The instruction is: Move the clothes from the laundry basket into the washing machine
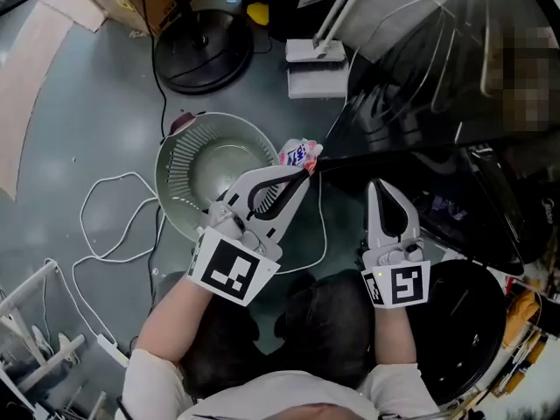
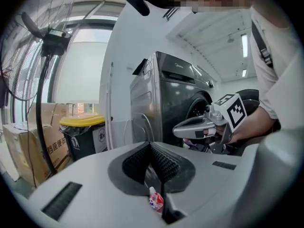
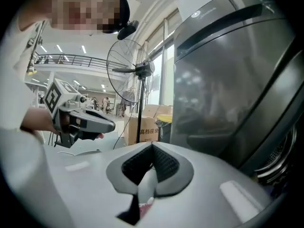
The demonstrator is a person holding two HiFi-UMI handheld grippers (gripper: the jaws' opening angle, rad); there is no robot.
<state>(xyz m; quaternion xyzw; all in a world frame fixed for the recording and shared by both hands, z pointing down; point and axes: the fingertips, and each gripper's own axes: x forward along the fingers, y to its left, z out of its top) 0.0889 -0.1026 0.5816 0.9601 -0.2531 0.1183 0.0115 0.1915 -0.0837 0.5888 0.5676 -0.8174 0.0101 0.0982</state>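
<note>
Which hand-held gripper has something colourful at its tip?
The left hand-held gripper, by the white basket: a small red-and-white item sits at its tip. The right hand-held gripper shows none.

Small red-and-white item (image 1: pixel 298 154) at the left tool's (image 1: pixel 308 170) tips, kind unclear.

The washing machine (image 3: pixel 228 80) walls off the right side, close beside the right gripper (image 1: pixel 380 188) (its grey shell fills most of that gripper's view). Open air separates that gripper from the left gripper (image 1: pixel 304 171), closed on a small printed cloth (image 1: pixel 299 153). Below and left, the laundry basket (image 1: pixel 179 160) gapes upward, unblocked. A looped white cable (image 1: pixel 83 217) and a fan base (image 1: pixel 203 49) clutter the floor (image 1: pixel 79 103) beyond.
</note>
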